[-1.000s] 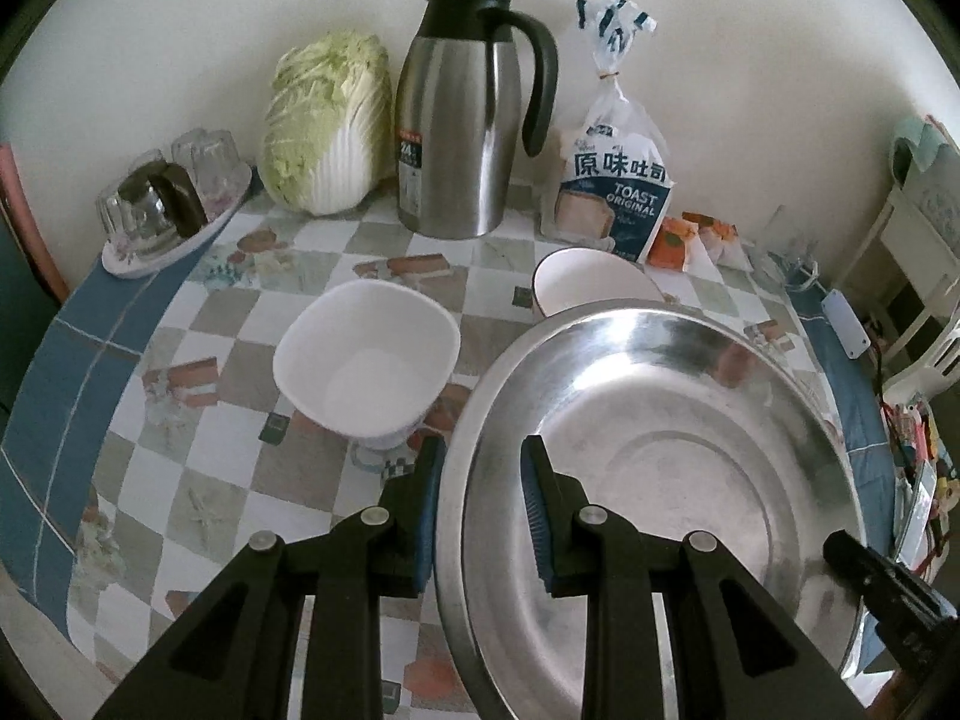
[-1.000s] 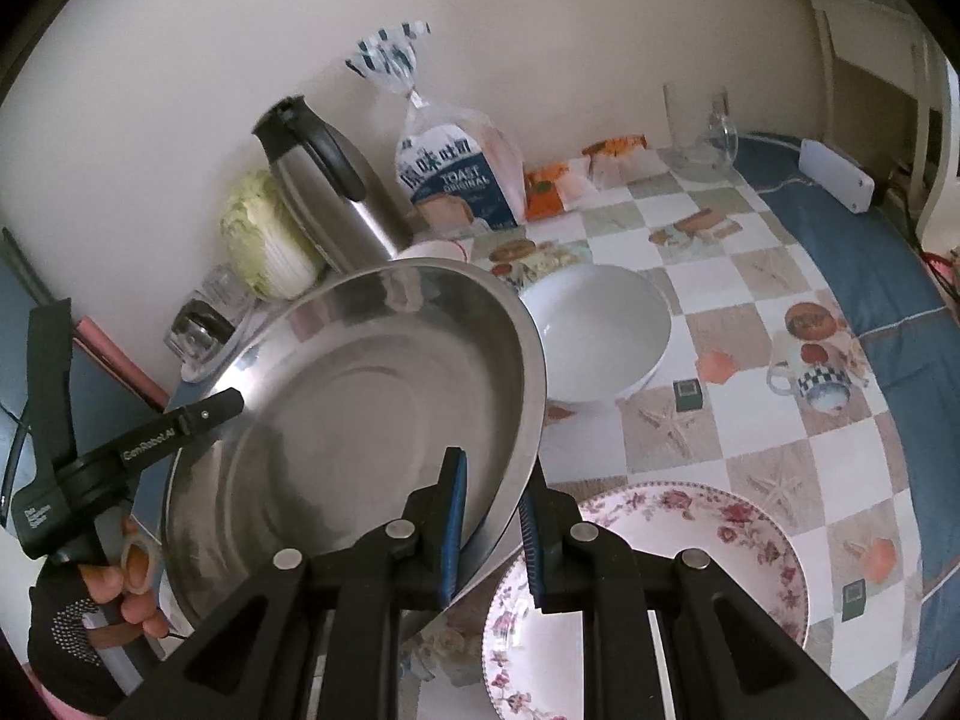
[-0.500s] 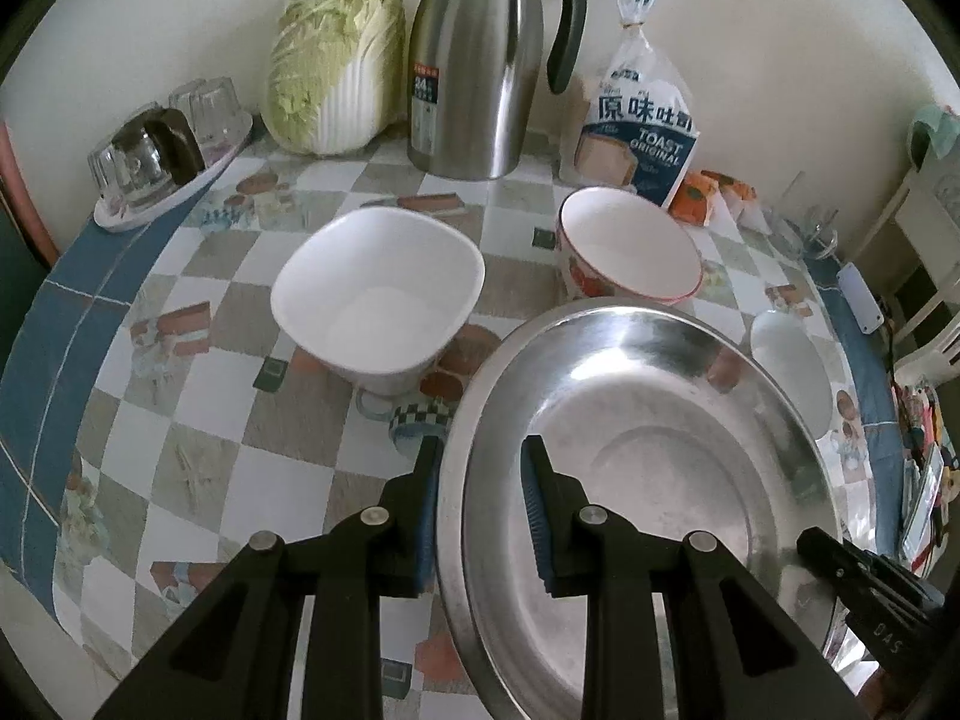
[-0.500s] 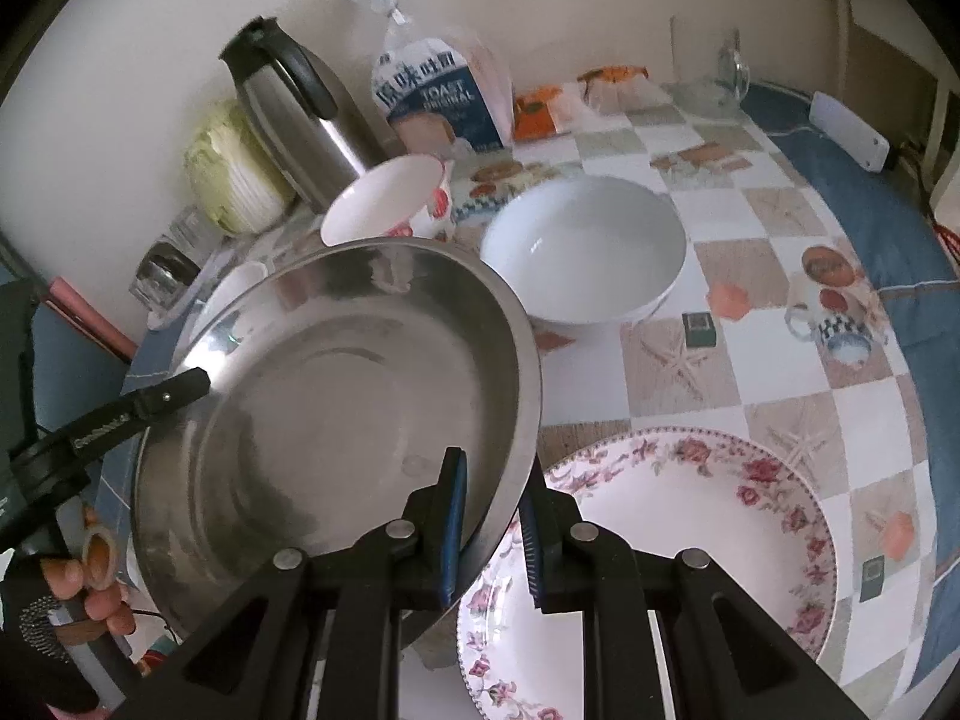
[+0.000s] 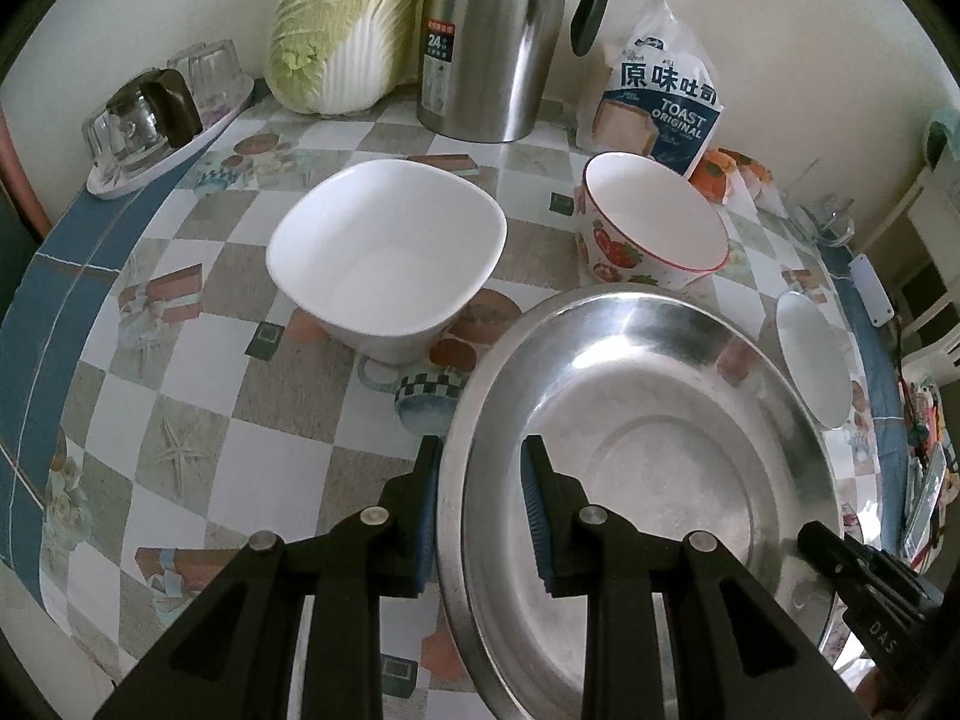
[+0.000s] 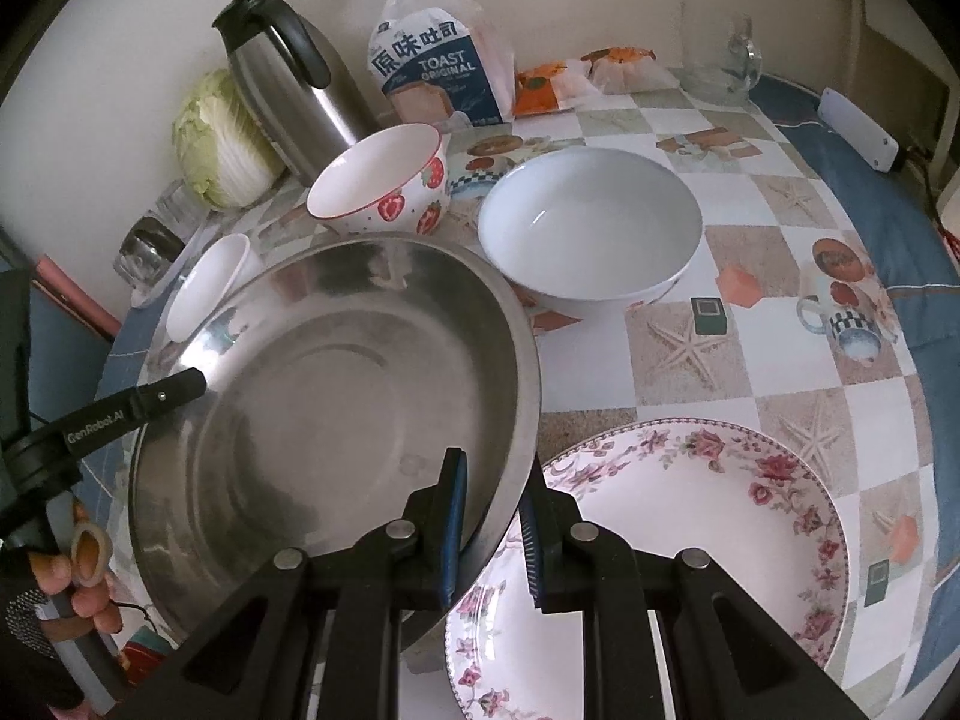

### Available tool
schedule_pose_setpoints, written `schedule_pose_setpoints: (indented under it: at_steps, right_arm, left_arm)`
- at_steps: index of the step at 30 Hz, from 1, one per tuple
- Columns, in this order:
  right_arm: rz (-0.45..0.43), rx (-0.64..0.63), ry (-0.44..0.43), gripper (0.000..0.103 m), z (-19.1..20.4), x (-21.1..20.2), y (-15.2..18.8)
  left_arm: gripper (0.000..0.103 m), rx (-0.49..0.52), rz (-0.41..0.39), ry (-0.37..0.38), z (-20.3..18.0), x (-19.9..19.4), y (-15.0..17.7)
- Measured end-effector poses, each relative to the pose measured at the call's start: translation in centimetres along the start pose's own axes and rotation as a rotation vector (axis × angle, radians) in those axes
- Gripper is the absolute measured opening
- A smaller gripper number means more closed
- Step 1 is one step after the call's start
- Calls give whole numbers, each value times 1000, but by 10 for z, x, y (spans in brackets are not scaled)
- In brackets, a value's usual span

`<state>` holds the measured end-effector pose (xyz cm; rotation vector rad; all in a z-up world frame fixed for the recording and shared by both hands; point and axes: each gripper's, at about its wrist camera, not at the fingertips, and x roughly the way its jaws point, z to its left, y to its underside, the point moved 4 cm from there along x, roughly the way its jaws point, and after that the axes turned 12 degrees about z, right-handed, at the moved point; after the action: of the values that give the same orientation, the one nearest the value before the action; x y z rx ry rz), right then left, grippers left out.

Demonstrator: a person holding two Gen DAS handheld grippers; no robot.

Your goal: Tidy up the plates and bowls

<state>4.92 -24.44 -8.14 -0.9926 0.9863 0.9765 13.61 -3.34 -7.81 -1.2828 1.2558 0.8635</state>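
A large steel basin [image 5: 648,480] [image 6: 336,408] hangs between both grippers, tilted a little above the table. My left gripper [image 5: 480,462] is shut on its left rim. My right gripper [image 6: 493,480] is shut on its right rim, over the edge of a floral plate [image 6: 690,552]. A square white bowl [image 5: 387,258] sits to the basin's left. Behind the basin stand a strawberry-print bowl [image 5: 654,228] [image 6: 384,180] and a round white bowl [image 6: 591,228].
Along the wall stand a cabbage [image 5: 342,24], a steel thermos jug [image 5: 498,36], a toast bag [image 5: 660,102], orange snack packets [image 6: 576,75] and a tray of glasses [image 5: 156,114]. A person's hand [image 6: 78,576] holds the left gripper's handle. A checked tablecloth [image 5: 198,462] covers the table.
Both grippers have sunk with the basin toward the table and tipped further down. The strawberry bowl and the round white bowl now show more fully behind the basin.
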Motion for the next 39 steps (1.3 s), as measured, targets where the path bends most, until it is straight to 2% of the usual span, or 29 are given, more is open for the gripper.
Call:
schedule_pose_setpoints:
  at_steps: [17, 39]
  right_arm:
    - [8, 1, 31, 18, 0, 9, -2]
    - [29, 3, 49, 18, 0, 13, 0]
  left_arm:
    - [27, 18, 58, -27, 1, 21, 3]
    - [27, 31, 85, -61, 0, 24, 5]
